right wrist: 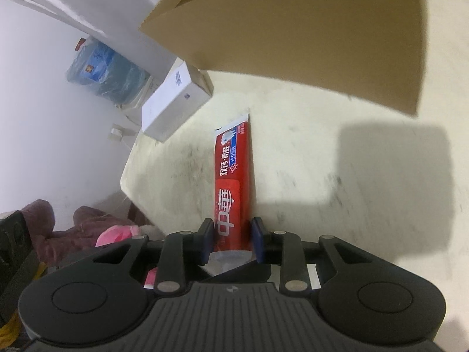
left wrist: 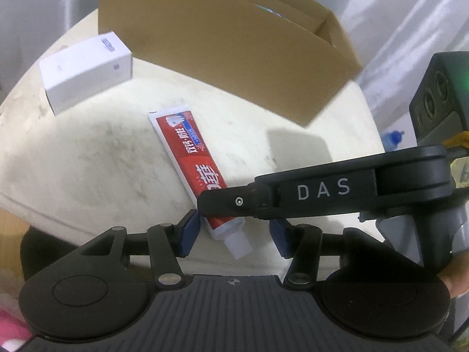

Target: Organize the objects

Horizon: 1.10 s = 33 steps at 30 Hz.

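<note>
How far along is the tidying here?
Done: the cardboard box already holds something purple. In hand: the right tongs straddle the toothpaste tube, seemingly closing on it. Left: the tube and the white box remain on the table.

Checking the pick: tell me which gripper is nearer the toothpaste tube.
Right. The right gripper has its fingers on either side of the toothpaste tube near the cap end; the left gripper hangs open just behind it.

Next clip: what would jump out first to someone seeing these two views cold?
The red toothpaste tube lying on the pale table, its cap end between the pads of the right claw. Behind it stands an open cardboard box, with a small white box at the table's edge. The left claw hangs open nearby.
</note>
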Tool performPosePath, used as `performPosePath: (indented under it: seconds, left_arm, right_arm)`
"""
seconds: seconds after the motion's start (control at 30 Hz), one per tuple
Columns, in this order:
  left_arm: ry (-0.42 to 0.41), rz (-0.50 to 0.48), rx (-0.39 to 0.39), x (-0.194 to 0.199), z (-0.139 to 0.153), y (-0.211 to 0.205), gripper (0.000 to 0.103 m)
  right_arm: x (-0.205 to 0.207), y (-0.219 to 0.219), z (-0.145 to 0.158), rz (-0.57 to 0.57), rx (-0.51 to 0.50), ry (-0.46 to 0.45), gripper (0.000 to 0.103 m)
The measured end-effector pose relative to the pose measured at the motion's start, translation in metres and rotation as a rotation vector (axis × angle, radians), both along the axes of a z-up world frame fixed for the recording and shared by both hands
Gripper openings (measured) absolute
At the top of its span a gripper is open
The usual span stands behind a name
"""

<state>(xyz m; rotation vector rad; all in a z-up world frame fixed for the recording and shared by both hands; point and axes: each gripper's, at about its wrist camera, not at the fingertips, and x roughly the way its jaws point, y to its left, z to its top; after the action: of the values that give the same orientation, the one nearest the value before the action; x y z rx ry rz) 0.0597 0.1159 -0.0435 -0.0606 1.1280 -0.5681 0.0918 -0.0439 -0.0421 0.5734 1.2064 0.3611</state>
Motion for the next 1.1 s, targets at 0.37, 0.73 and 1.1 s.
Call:
performPosePath:
  seconds: [0.37,0.73,1.1]
  left_arm:
    - [-0.009,-0.023,-0.003,-0.015,-0.003,-0.005,0.053]
    - [-0.053,-0.022,0.012,-0.023,0.003,0.0,0.057]
    - [-0.06,-0.012,0.011,-0.025,0.004,0.005,0.059]
  right_arm:
    - [-0.025,-0.007,0.004,-0.036,0.023,-0.026,0.033]
    - [-0.037,-0.016,0.044,-0.06,-0.037,-0.209,0.075]
    - [-0.074,-0.01,0.122,-0.047,-0.174,-0.568,0.103]
